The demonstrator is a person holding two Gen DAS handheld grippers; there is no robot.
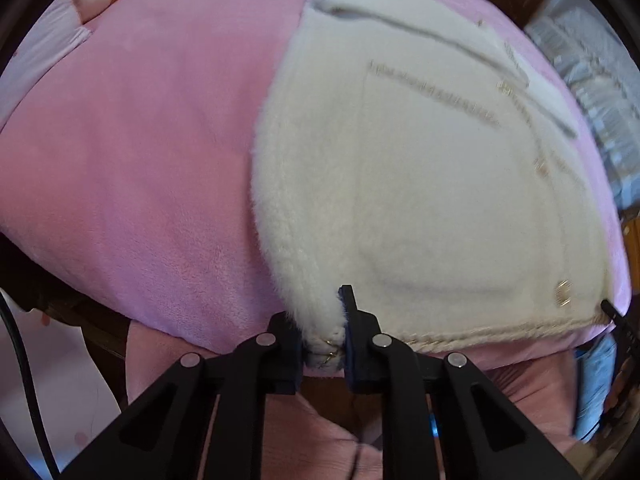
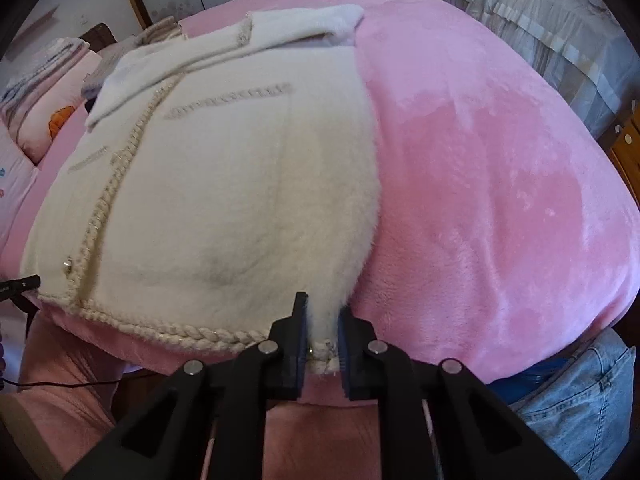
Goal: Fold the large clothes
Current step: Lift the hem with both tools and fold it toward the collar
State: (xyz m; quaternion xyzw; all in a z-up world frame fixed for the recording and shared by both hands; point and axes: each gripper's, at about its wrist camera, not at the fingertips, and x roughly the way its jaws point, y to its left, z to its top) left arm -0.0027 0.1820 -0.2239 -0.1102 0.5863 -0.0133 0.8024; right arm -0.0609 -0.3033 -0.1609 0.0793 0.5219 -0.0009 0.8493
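Hand-held grippers, two: left hand-held gripper clamped on the near left hem corner of the cardigan, fingers narrowed to the thickness of the fleece and braid; right hand-held gripper likewise closed on the near right hem corner, braided trim pinched between the pads. Corner grips at both ends of the hem, judged as preparation for carrying the bottom edge up and away toward the collar in a single even fold. Cardigan, one: cream fleece, laid flat and front up on the near part of the bed, hem at the near edge, collar end far. Braided trim, one continuous run along the hem and up the front opening. Pocket trims, two strips counted in the right view. Metal button, one clearly seen near the hem; others up the placket too blurred to count. Sleeves, two, crossed over the chest at the far end, presumably tucked in to keep the fold rectangular. Pillows, stacked far left, number uncertain. Jeans, one pair, near right below the bed edge.
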